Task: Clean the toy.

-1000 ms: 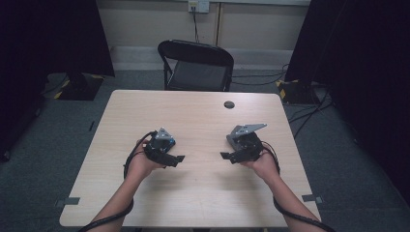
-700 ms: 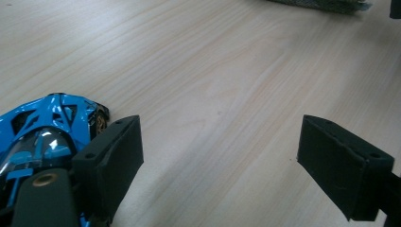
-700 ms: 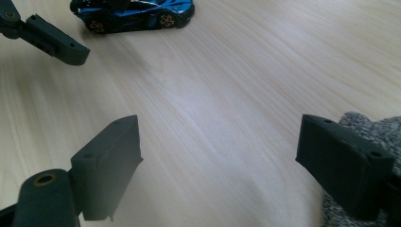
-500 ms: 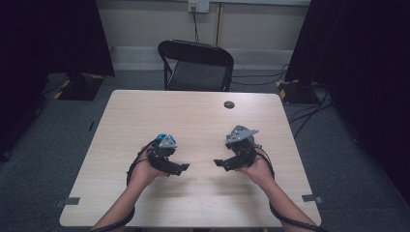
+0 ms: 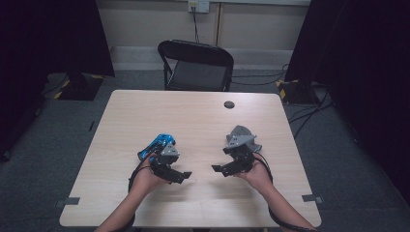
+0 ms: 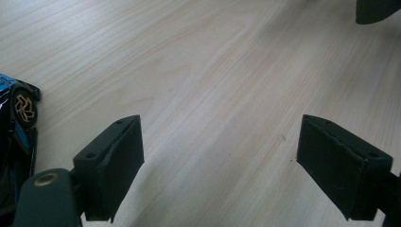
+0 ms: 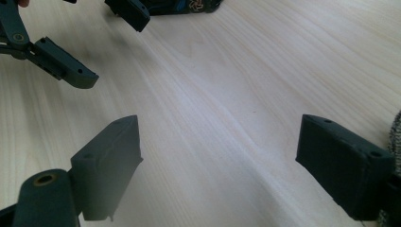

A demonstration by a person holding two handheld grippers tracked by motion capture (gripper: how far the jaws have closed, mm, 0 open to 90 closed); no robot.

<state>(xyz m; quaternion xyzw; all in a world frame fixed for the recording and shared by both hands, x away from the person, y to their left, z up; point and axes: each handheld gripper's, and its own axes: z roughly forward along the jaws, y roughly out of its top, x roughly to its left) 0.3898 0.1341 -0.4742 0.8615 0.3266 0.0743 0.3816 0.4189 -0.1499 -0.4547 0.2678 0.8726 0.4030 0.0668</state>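
Note:
A blue toy car (image 5: 157,143) lies on the wooden table (image 5: 145,111), just behind my left hand. Its orange-spoked wheel (image 6: 22,107) sits at the left edge of the left gripper view. My left gripper (image 5: 182,176) (image 6: 220,142) is open over bare wood, pointing right, with the car beside and behind it. My right gripper (image 5: 218,170) (image 7: 220,146) is open too and points left at the other. Nothing lies between either pair of jaws. In the right gripper view the left gripper's fingers (image 7: 71,71) and the car (image 7: 189,5) sit at the top.
A black folding chair (image 5: 196,65) stands behind the table's far edge. A small black round cap (image 5: 229,104) is set in the tabletop at the back. A grey speckled thing (image 7: 395,137) touches the right edge of the right gripper view. Cables lie on the floor at the right.
Both hands have drawn back toward the near edge and sunk a little. The blue car stays put and more of it shows behind the left gripper. Both pairs of jaws stay apart.

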